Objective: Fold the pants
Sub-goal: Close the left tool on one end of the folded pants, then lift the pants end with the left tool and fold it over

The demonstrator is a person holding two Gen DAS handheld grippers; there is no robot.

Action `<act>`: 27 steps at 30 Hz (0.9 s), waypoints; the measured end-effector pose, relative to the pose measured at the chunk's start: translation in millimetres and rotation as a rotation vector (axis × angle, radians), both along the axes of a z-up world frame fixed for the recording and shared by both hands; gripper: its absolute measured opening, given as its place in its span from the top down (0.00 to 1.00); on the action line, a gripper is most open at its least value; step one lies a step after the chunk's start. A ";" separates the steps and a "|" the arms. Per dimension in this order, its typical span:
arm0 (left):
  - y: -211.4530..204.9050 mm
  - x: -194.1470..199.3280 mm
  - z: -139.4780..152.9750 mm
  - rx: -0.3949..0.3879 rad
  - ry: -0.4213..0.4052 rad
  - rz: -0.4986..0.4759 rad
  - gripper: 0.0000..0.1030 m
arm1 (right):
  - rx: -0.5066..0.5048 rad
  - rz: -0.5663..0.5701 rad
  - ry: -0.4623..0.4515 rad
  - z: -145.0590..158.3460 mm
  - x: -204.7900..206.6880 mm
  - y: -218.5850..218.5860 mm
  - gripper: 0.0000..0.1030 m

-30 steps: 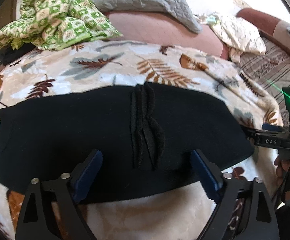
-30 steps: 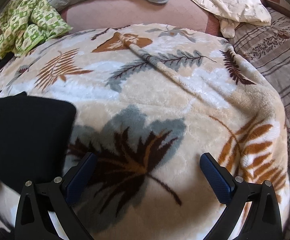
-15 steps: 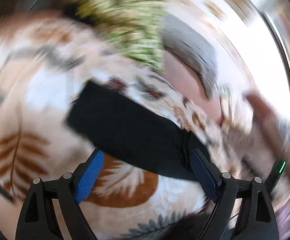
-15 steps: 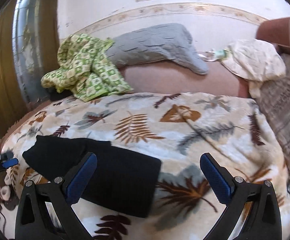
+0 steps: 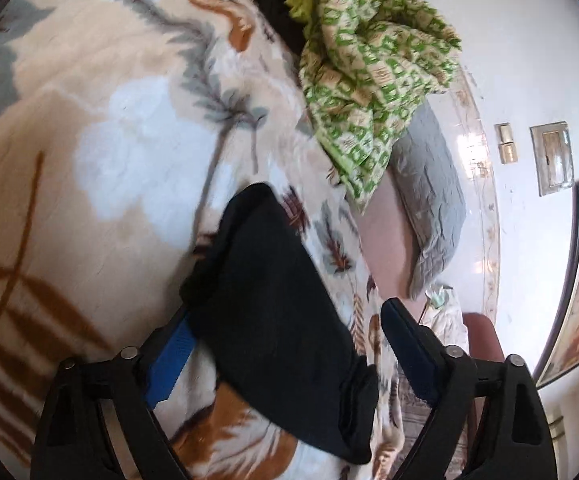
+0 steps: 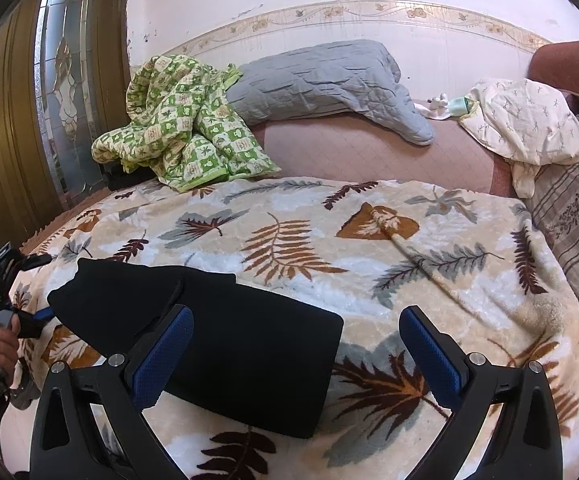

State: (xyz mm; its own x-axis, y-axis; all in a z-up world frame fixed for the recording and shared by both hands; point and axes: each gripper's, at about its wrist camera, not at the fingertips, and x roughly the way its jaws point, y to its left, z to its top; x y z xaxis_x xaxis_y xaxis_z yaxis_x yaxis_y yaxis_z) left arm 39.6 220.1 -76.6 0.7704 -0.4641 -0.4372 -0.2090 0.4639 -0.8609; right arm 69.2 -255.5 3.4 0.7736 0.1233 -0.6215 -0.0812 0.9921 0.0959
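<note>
Two grippers work over black pants [image 6: 225,344] folded flat on a leaf-print blanket [image 6: 369,240]. The left gripper [image 5: 289,340], jaws just narrowing, straddles one end, apparently not yet pinching; the right gripper [image 6: 297,344] hangs wide open, empty.

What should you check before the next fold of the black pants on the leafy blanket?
1. Black pants lie flat on the leafy blanket: ok, a long folded strip.
2. Left tool lined up at the pants' end: ok. One finger is tucked at the edge, the other is clear of the cloth; its jaws have just been closing, with the pants between them.
3. Left tool gripping the cloth: not ok, the pads do not press yet.
4. Right tool free: ok, open and holding nothing.
5. Room beyond the pants: ok. The green checked quilt and grey pillow sit far back.
</note>
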 end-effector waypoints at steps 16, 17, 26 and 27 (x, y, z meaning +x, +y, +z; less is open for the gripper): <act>-56.8 2.6 17.6 0.469 -0.069 -0.080 0.77 | -0.003 0.010 -0.003 0.9 0.1 0.5 0.00; -54.3 -0.8 18.9 0.488 -0.076 -0.074 0.88 | -0.002 0.011 -0.005 1.3 0.0 0.8 0.00; -87.1 -29.8 41.8 0.683 -0.209 -0.128 0.91 | -0.002 0.012 -0.002 1.5 0.7 0.4 0.00; -90.9 -31.2 43.0 0.688 -0.218 -0.137 0.91 | -0.002 0.013 -0.001 1.5 0.8 0.4 0.00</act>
State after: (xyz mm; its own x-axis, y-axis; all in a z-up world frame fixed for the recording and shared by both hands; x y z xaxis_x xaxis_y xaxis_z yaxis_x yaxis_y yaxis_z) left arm 8.4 129.3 -33.6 0.8277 -0.2387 -0.5078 0.0325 0.9239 -0.3812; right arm 70.0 -255.1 4.9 0.7723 0.1322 -0.6214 -0.0939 0.9911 0.0941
